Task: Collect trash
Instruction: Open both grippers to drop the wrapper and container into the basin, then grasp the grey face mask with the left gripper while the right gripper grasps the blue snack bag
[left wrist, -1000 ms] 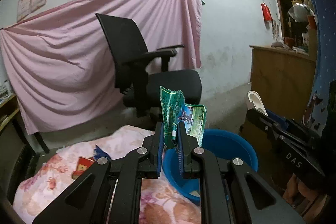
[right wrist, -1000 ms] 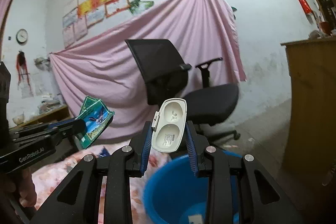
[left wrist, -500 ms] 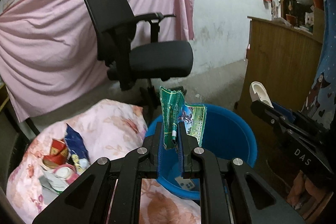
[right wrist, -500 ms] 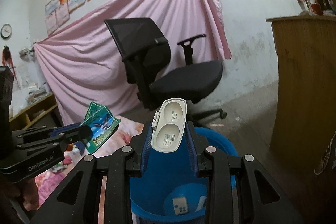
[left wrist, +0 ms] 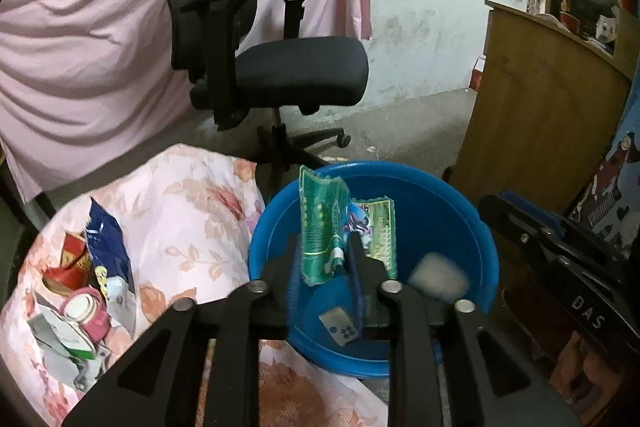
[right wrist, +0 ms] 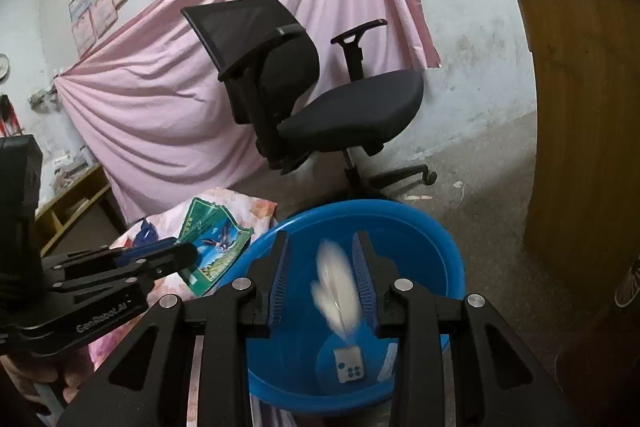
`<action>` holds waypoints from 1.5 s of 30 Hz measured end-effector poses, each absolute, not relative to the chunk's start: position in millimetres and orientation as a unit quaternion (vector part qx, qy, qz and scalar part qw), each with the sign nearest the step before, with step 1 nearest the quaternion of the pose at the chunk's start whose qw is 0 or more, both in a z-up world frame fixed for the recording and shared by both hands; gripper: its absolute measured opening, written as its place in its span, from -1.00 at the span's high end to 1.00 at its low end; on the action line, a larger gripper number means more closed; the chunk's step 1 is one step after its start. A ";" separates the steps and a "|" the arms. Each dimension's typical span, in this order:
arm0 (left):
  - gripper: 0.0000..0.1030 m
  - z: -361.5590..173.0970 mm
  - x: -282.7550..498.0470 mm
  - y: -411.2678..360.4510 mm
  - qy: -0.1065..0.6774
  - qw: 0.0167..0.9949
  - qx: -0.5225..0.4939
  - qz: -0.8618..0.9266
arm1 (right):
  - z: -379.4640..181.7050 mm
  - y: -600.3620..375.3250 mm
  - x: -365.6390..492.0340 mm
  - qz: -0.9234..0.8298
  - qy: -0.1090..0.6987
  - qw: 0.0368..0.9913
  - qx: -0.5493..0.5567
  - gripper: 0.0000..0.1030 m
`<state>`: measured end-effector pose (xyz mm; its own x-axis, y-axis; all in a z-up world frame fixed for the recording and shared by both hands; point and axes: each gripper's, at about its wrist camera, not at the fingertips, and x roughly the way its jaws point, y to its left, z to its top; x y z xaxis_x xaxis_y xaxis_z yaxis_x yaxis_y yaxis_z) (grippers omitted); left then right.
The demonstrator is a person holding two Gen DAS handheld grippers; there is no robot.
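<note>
A blue basin (left wrist: 448, 195) (right wrist: 420, 223) sits on the floor under both grippers. Over its near rim, my left gripper (left wrist: 325, 255) (right wrist: 188, 255) has its jaws opening. A crumpled green wrapper (left wrist: 322, 227) (right wrist: 216, 247) still stands loosely between them. My right gripper (right wrist: 321, 267) (left wrist: 500, 205) is open above the basin. A white case (right wrist: 336, 291) (left wrist: 440, 279), blurred, is falling from between its fingers into the basin. A small grey card with buttons (right wrist: 349, 365) (left wrist: 338, 327) lies on the basin's bottom.
Left of the basin, a floral cloth (left wrist: 188, 211) bears a heap of trash: a blue packet (left wrist: 108, 247), a red can (left wrist: 66, 263), a pink roll (left wrist: 86, 311). A black office chair (left wrist: 256, 67) stands behind. A wooden cabinet (left wrist: 532, 131) stands at the right.
Both grippers sank and tipped down over the basin. The white case left the right jaws and is dropping. The left jaws widened around the green wrapper.
</note>
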<state>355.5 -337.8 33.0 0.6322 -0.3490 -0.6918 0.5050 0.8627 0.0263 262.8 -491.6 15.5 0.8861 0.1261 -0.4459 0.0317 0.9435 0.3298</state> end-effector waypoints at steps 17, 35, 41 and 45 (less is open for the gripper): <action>0.10 68.7 341.7 -276.8 0.331 0.917 -0.011 -0.223 | 37.0 -476.9 257.1 0.026 0.200 0.968 0.152 -0.06; -0.94 135.7 273.3 -131.6 0.141 0.981 -0.086 -0.100 | 103.0 -398.8 227.3 0.080 0.009 0.990 0.117 -1.00; -0.94 122.1 259.2 -104.9 0.119 0.988 -0.068 -0.069 | 109.7 -363.7 231.0 0.106 -0.016 0.989 0.098 -1.00; -0.94 107.8 254.6 -87.1 0.124 0.989 -0.056 -0.054 | 105.6 -339.6 240.6 0.120 -0.002 0.990 0.071 -1.00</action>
<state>254.6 -87.1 107.8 0.9634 -0.1206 -0.2394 0.0926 0.9878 -0.1249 240.6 -339.6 105.6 0.9712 0.2373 0.0217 -0.2379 0.9610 0.1410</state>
